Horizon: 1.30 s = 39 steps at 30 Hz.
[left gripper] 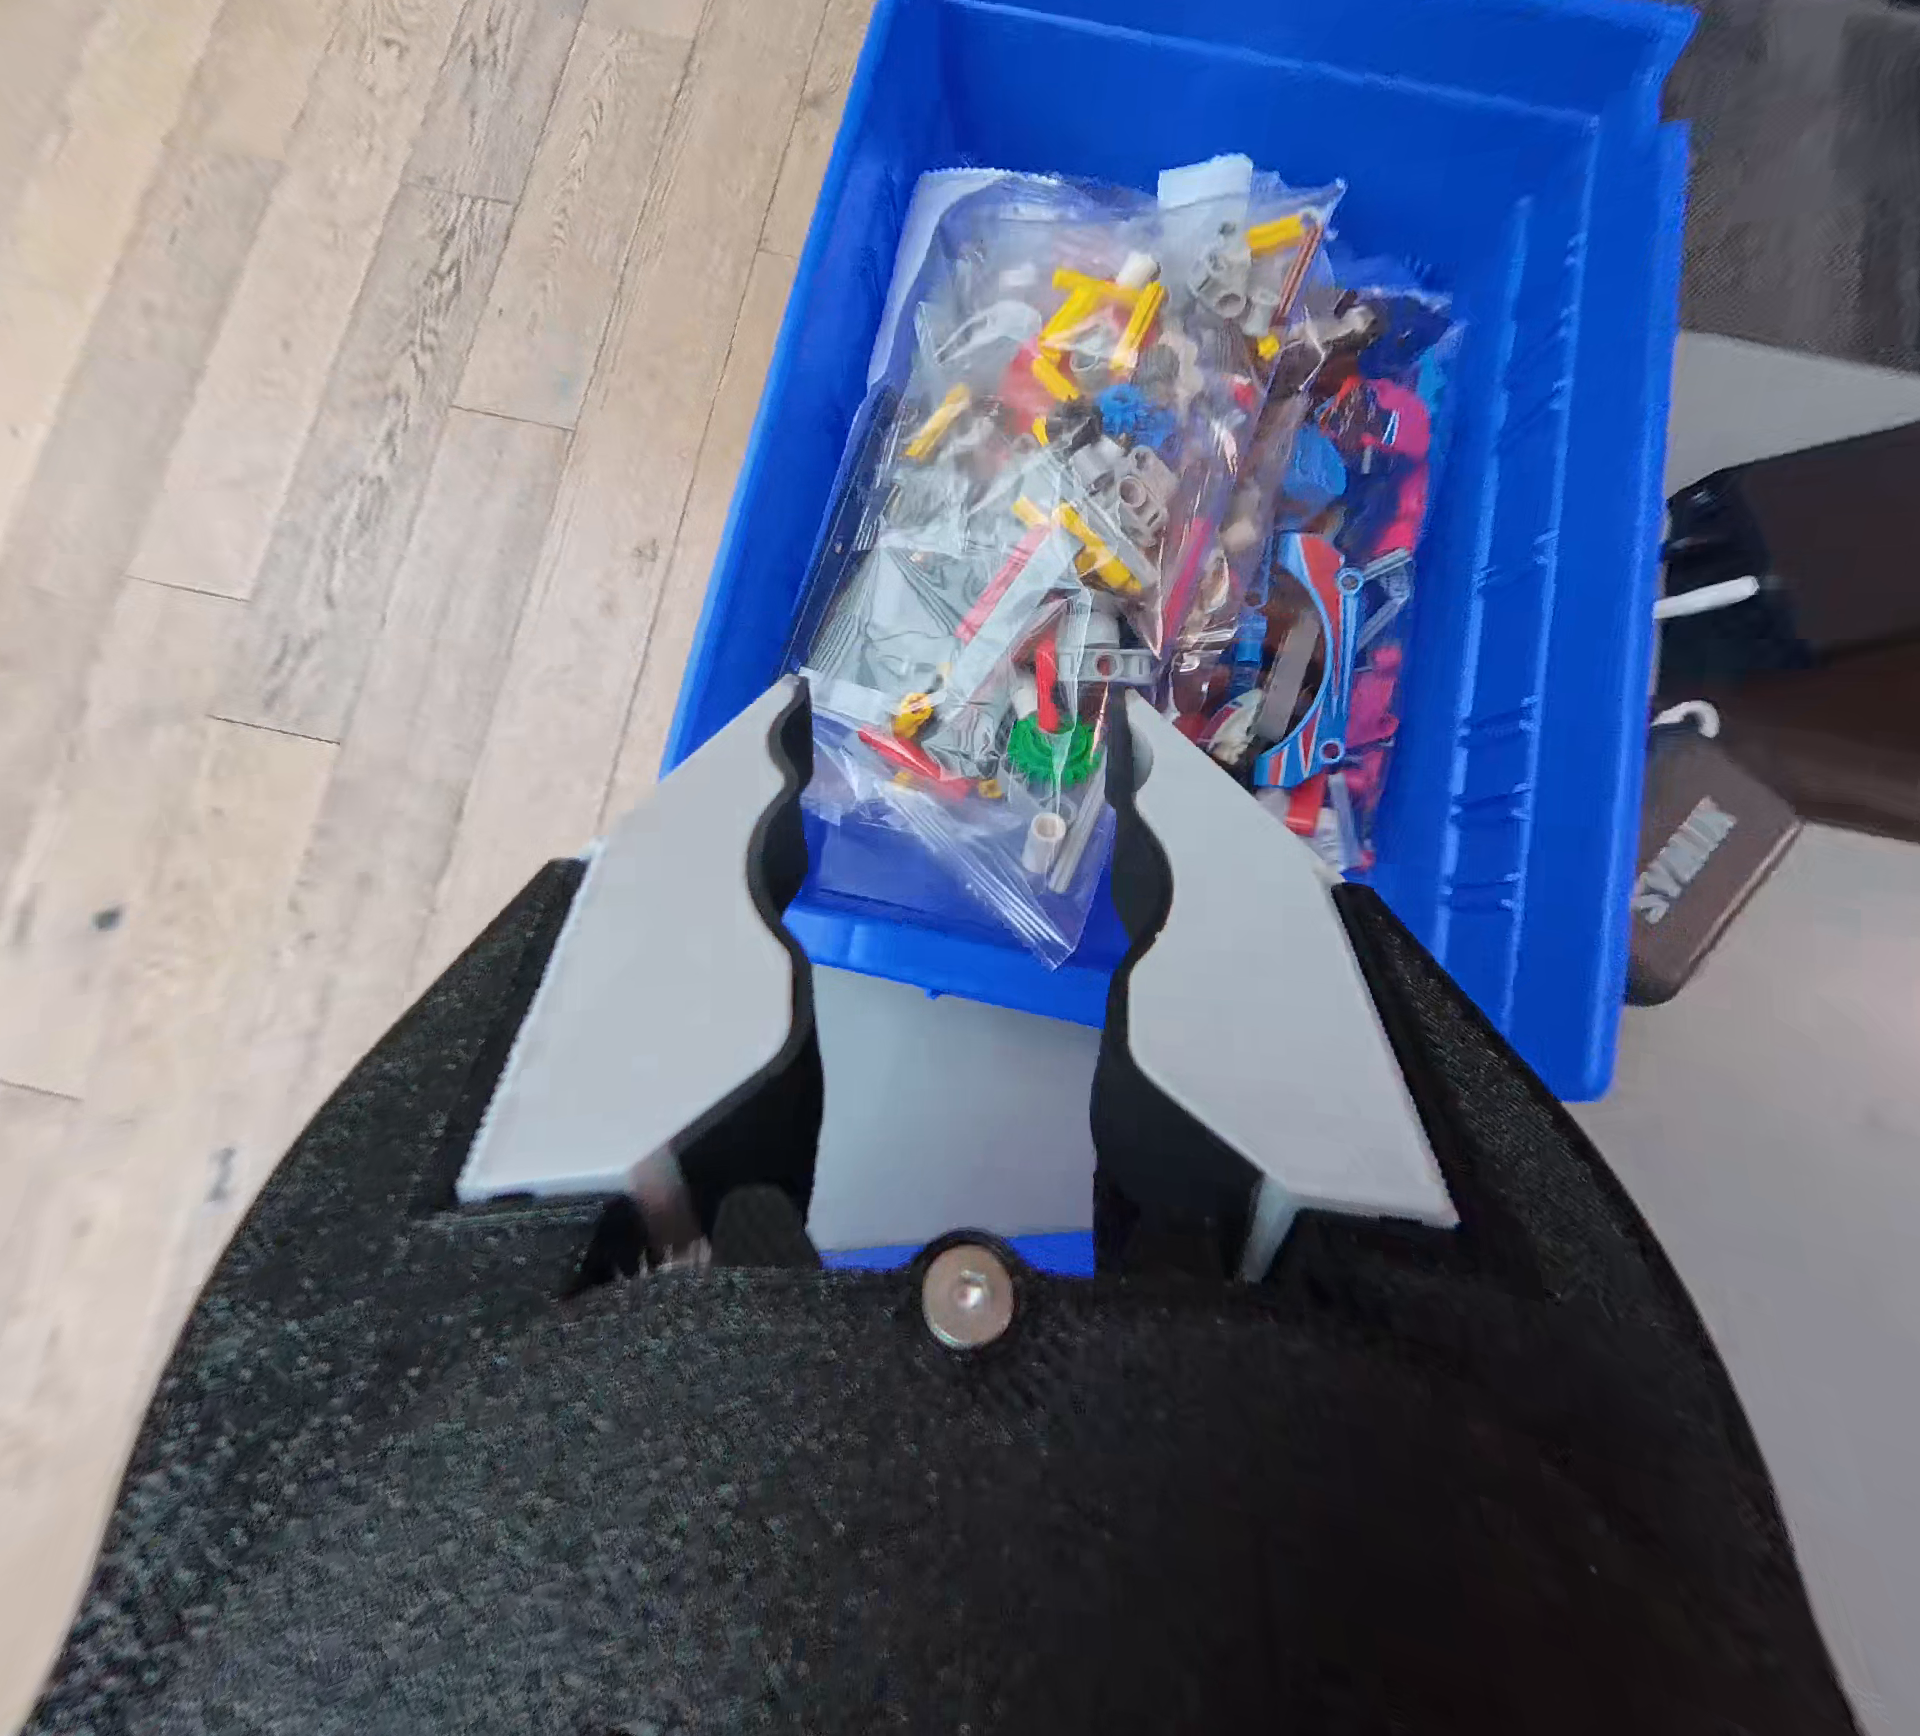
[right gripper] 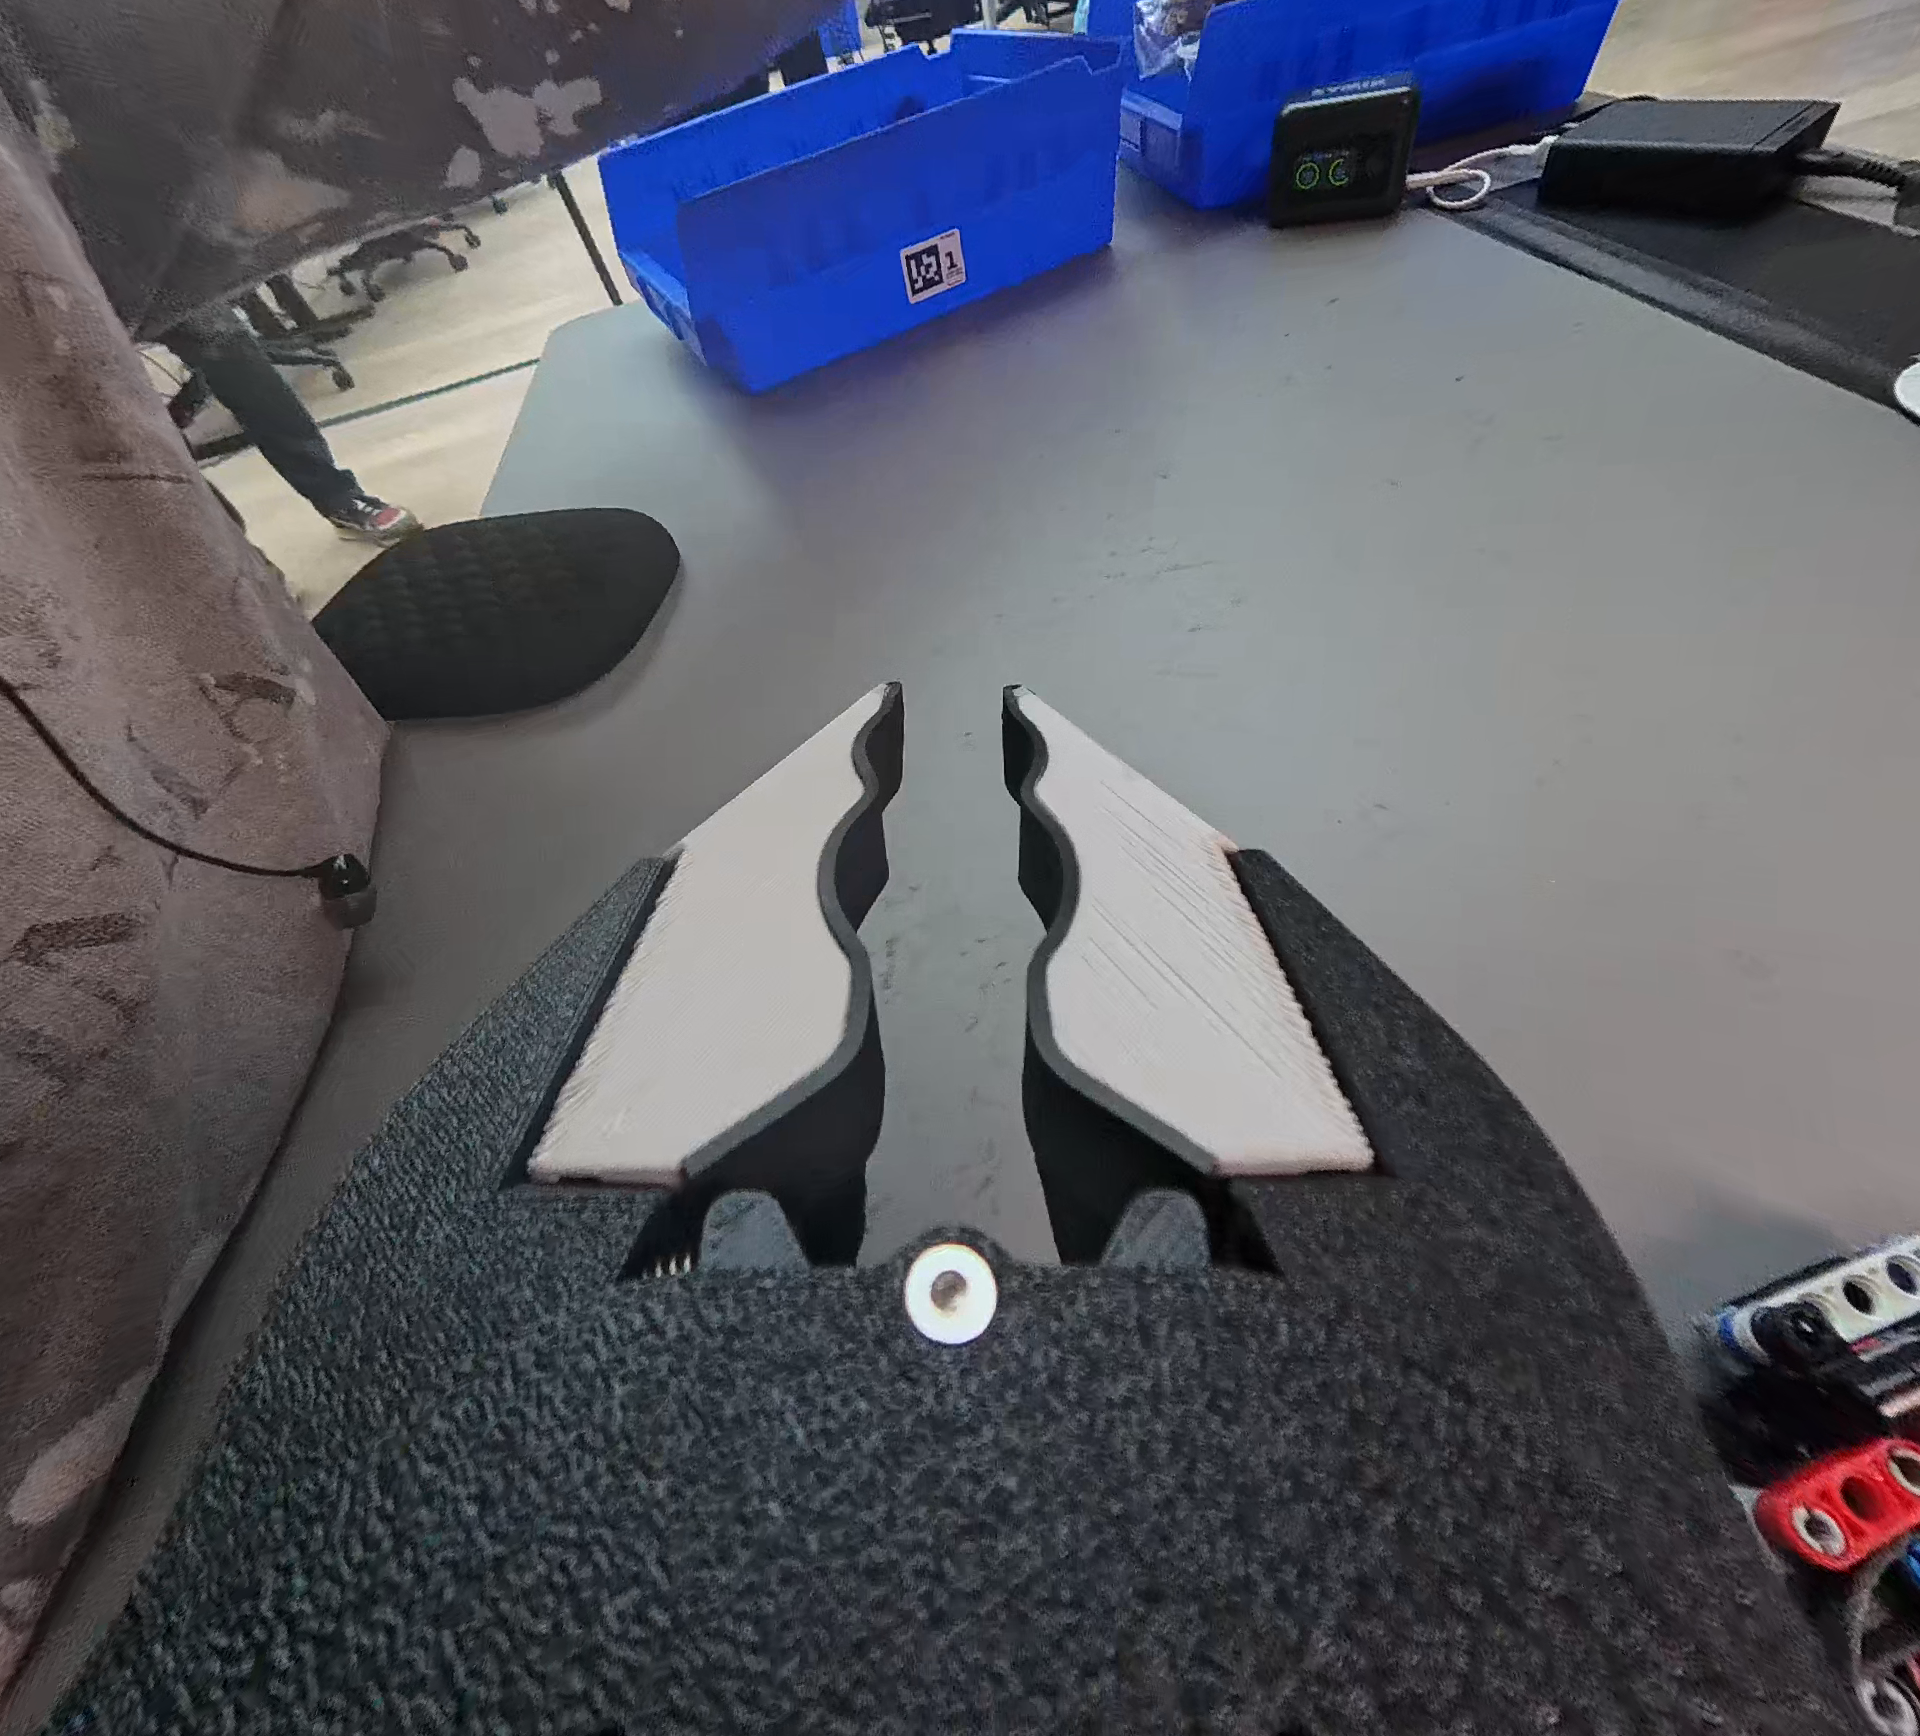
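Directly ahead of the gaping left gripper [left gripper: 956,699], clear bag [left gripper: 1039,543] lies lengthwise in blue bin [left gripper: 1538,543]; right gripper [right gripper: 951,699] parted, empty, well apart.

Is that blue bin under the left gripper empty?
No, the blue bin holds clear bags of small colourful toy parts.

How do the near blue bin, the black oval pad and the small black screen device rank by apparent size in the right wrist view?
1. Near blue bin
2. Black oval pad, though it lies closer to the camera
3. Small black screen device, farthest off

Coded sticker [right gripper: 932,266] on blue bin [right gripper: 831,315]
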Available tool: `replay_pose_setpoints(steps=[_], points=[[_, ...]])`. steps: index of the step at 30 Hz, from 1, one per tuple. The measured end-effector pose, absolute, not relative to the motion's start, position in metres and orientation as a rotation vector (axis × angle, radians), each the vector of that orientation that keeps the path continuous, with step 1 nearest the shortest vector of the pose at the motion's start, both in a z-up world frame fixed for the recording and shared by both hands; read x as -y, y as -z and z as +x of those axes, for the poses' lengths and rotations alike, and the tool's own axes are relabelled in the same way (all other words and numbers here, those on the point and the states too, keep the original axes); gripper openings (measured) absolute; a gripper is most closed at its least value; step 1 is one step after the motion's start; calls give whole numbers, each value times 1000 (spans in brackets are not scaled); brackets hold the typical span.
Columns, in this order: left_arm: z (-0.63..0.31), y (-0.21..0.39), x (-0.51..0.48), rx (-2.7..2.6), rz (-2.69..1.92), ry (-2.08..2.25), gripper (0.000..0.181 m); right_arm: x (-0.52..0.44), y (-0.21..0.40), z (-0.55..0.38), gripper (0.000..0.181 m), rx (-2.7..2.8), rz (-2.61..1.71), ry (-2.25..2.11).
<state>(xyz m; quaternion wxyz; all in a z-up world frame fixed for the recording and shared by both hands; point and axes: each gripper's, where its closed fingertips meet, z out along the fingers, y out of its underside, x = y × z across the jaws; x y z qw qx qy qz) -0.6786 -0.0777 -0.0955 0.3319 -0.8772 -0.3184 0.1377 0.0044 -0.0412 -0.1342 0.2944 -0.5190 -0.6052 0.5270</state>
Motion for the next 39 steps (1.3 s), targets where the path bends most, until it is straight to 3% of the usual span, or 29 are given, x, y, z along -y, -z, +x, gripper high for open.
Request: replay_pose_setpoints(steps=[9, 14, 17, 21, 25, 27, 28, 33, 36, 39], points=[[-696, 159, 55, 885, -2479, -384, 34, 42, 137, 3, 18, 1605, -1384, -1401], [-697, 158, 53, 913, -2501, -398, 32, 42, 136, 6, 18, 1607, -1372, -1390], [-683, 116, 39, 790, -2398, -379, 33, 39, 128, 9, 18, 1580, -1345, -1365], [-603, -11, 4, 358, -1979, -377, 38, 18, 106, 16, 24, 1463, -1305, -1265], [-453, -99, 11, 16, -1669, -259, 71, -3, 86, 30, 37, 1359, -1287, -1181], [-379, -114, 24, -74, -1565, -152, 85, -5, 74, 38, 17, 1331, -1230, -1164], [-345, -117, 32, -109, -1517, -107, 83, -9, 69, 41, 0, 1305, -1205, -1134], [-207, -87, 59, -204, -1360, 87, 26, -45, 61, 51, 0, 1230, -1227, -948], [-146, -45, 62, -228, -1375, 199, 2, -79, 64, 71, 4, 1300, -1260, -706], [-113, 4, 59, -300, -1456, 191, 0, -121, 101, 108, 64, 1518, -1466, -505]])
